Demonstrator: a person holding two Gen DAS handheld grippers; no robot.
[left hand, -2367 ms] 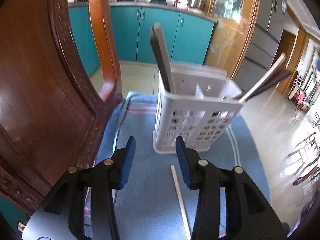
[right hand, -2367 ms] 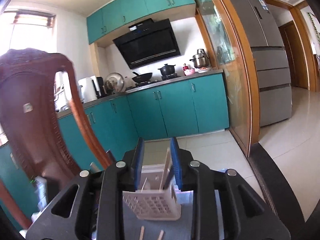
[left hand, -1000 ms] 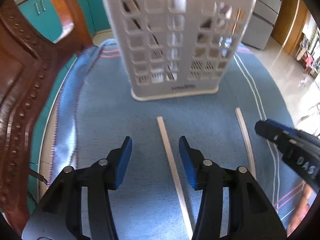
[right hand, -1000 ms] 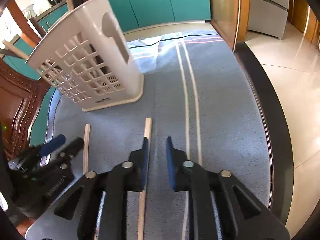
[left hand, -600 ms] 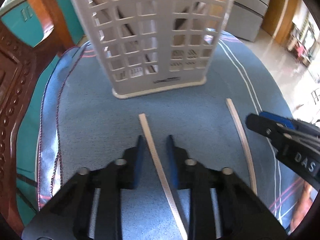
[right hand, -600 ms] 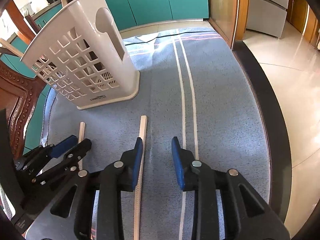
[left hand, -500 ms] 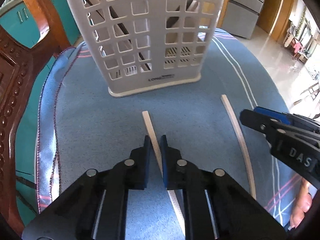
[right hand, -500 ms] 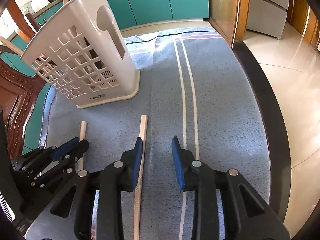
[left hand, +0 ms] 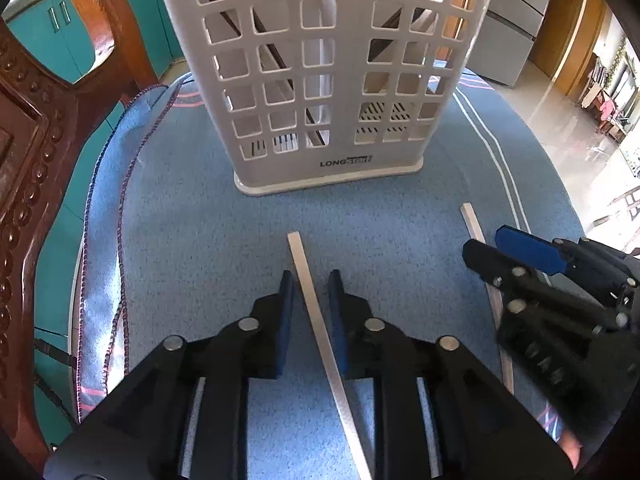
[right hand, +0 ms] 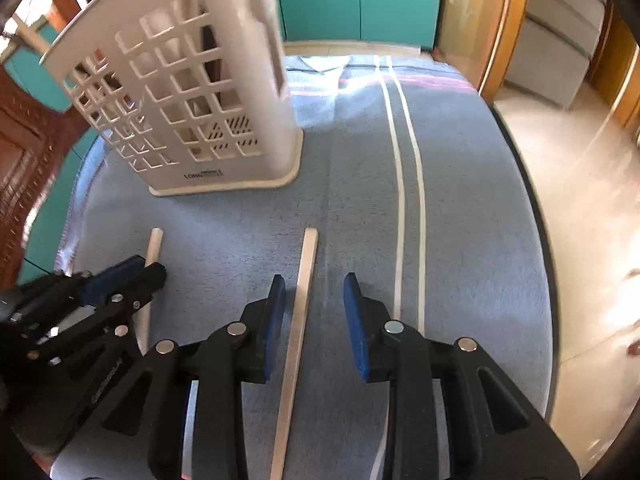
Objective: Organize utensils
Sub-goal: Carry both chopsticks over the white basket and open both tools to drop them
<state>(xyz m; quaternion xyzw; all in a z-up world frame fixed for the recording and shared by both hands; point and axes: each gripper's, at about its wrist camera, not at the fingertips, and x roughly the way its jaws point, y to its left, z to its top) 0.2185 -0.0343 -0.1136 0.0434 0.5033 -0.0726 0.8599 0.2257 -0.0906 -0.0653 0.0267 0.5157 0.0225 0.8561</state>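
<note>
On blue cloth (left hand: 200, 216), in front of white utensil basket (left hand: 328, 80), two pale flat sticks are laid side by side. Left stick (left hand: 316, 312) is bracketed by left claw (left hand: 311, 280), pads narrowly apart, contact cannot be told. Right stick (right hand: 298, 312) is straddled by right claw (right hand: 316, 284), spread wide, stick near left pad. Dark utensils are seen inside basket.

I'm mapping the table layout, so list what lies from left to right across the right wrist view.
Wooden chair → left gripper → white basket → right gripper astride a pale stick → white stripes on the blue cloth → tiled floor.
</note>
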